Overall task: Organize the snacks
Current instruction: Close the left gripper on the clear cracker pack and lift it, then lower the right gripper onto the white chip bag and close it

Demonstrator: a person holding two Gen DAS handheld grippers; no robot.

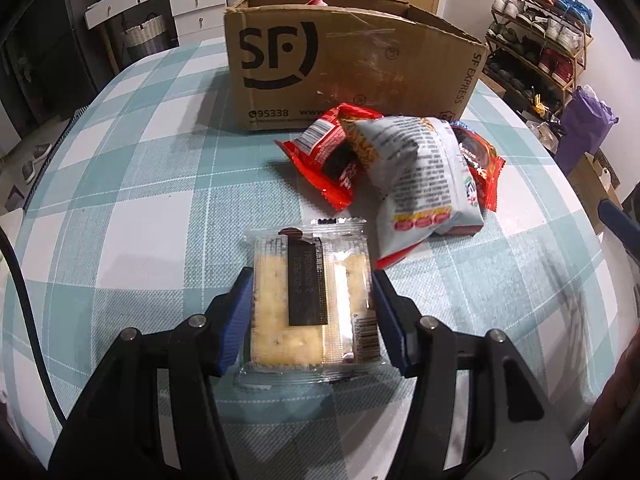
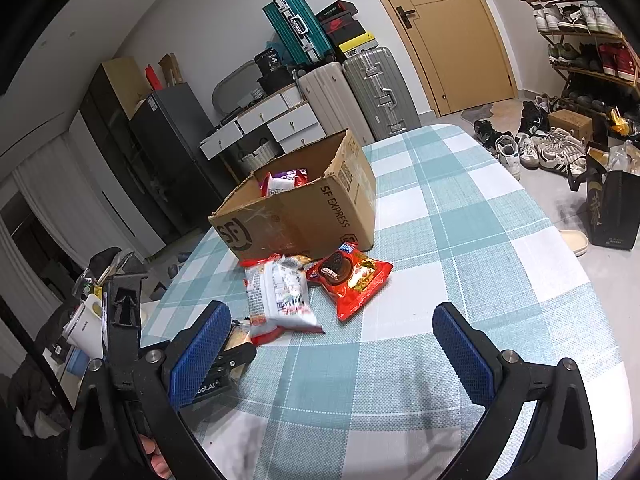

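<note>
Left tongs (image 1: 314, 312): your blue pads press on both side edges of the clear-wrapped cracker pack (image 1: 310, 300), so the jaws stand only as wide as the pack. I think you take it by the edges because the flat wrapper gives no other place to hold.
Cracker pack: it sits between the pads, its printed face toward the camera, over the checked tablecloth (image 1: 140, 208); whether it is lifted off I cannot tell.
Right tongs (image 2: 334, 344): the jaws stand wide apart with nothing between them, probably waiting for the next packet.
Loose snacks: the white snack bag (image 1: 420, 184) and red biscuit packets (image 1: 324, 156) lie in front of your left tongs, touching one another.
SF Express cardboard box (image 1: 352, 64): beyond the snacks, open on top, some packets already inside; likely the pack goes there.
</note>
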